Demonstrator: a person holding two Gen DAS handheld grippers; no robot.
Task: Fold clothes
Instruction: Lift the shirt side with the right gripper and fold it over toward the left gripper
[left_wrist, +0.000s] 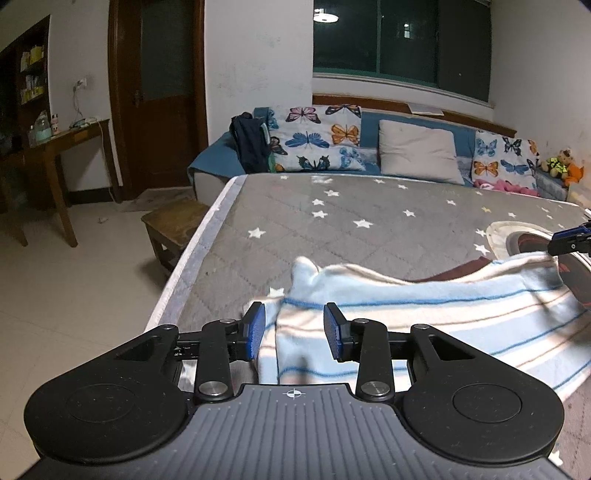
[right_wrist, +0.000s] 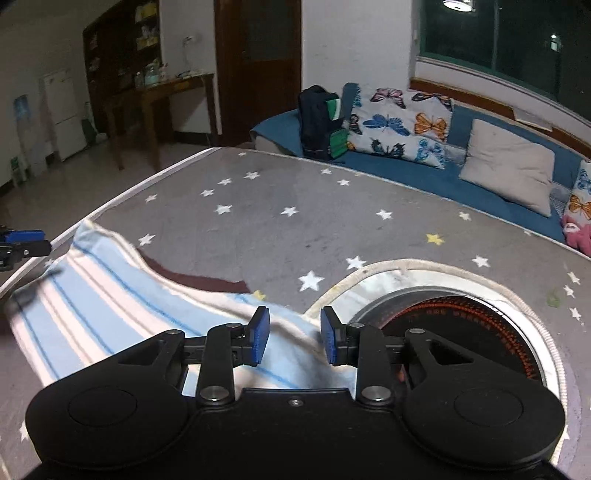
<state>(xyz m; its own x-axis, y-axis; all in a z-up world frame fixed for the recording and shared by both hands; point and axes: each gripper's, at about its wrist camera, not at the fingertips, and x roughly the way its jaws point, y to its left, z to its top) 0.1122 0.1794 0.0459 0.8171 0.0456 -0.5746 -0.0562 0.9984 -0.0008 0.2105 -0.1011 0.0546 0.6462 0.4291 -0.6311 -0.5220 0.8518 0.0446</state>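
White walls (left_wrist: 255, 55), pale tiled floor (left_wrist: 74, 288). A dark wooden door (left_wrist: 162, 96), a wooden desk (left_wrist: 70, 147), a blue sofa (left_wrist: 369, 147) with butterfly cushions (left_wrist: 317, 136) under a dark window (left_wrist: 402, 40).

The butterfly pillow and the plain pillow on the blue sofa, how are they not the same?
The butterfly pillow is covered in colourful butterflies; the plain pillow is one pale grey-beige colour with no pattern. The butterfly pillow looks wider and sits nearer the dark backpack; the plain pillow sits further right. Both lean against the blue sofa back.
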